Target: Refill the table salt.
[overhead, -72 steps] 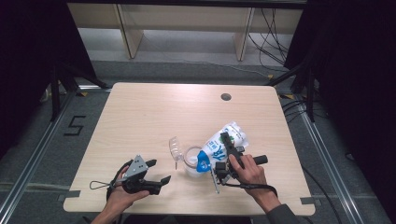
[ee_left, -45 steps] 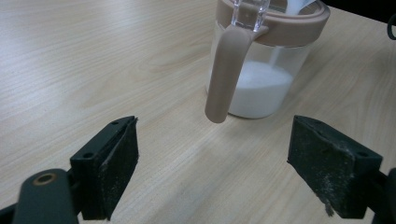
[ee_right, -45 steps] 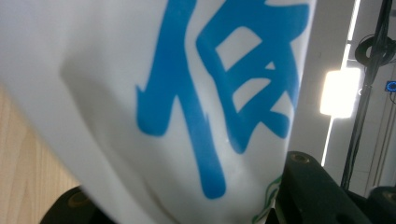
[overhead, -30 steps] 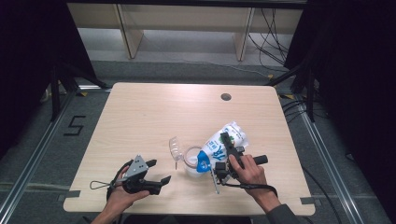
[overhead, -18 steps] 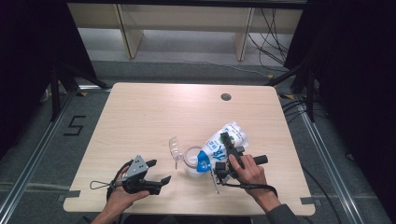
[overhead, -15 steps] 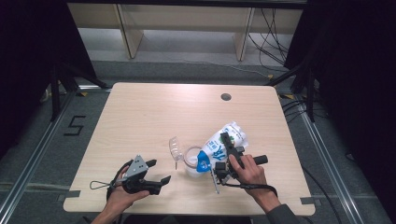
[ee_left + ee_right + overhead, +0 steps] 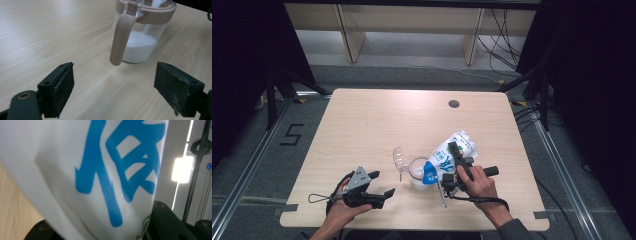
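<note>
Two grippers working at the near edge of the counter (image 7: 377,120). Left gripper (image 7: 379,184) resting near the near-left corner, held in the left hand (image 7: 343,207), fingers (image 7: 60,87) spread wide and gripping nothing. Right gripper (image 7: 452,165) sitting right of the middle of the near edge, held in the right hand (image 7: 477,182), clamping a white bag (image 7: 452,150) with blue print and tilting its lower end down over a jar (image 7: 417,170).

Seen from the high view: bag lying slantwise, upper end pointing toward the far-right corner, lower blue end meeting the jar's open mouth; clear hinged lid (image 7: 399,159) standing up on the jar's left side; small dark round hole (image 7: 454,104) lying near the far edge of the counter, right of centre.

Seen from the left gripper view, and not from above: jar (image 7: 142,32) being clear glass with a beige rim, part-filled with white grains, a beige flap (image 7: 120,40) hanging down its side, the jar standing ahead of the open fingers and apart from them.

Seen from the right gripper view: bag (image 7: 87,175) pressing close against the camera, large blue character across white plastic, black finger parts showing at either side of its lower edge.
</note>
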Available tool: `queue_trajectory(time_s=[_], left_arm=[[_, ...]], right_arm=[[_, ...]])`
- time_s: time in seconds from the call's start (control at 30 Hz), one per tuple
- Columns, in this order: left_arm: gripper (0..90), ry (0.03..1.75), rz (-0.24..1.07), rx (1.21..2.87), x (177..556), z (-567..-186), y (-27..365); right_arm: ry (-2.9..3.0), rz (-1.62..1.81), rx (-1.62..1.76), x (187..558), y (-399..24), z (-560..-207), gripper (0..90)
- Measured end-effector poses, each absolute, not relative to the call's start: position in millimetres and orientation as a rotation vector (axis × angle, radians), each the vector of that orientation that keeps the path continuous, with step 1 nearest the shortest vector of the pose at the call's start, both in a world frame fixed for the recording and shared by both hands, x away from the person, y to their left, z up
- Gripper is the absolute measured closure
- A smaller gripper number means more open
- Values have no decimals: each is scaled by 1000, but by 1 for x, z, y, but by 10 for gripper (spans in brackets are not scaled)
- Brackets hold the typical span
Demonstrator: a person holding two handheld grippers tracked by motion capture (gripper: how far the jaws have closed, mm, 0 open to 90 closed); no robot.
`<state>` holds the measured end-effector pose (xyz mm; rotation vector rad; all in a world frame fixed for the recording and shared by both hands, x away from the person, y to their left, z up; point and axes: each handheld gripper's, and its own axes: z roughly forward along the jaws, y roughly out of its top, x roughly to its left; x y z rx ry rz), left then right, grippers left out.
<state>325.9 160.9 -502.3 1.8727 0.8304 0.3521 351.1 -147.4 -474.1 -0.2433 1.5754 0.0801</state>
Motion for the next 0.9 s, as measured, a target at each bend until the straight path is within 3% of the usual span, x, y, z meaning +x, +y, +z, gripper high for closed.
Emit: queue_trajectory(time_s=[0.9], left_arm=[[158, 827, 353, 1877, 326, -502, 161]], right_arm=[[1578, 32, -285, 351, -146, -468, 717]])
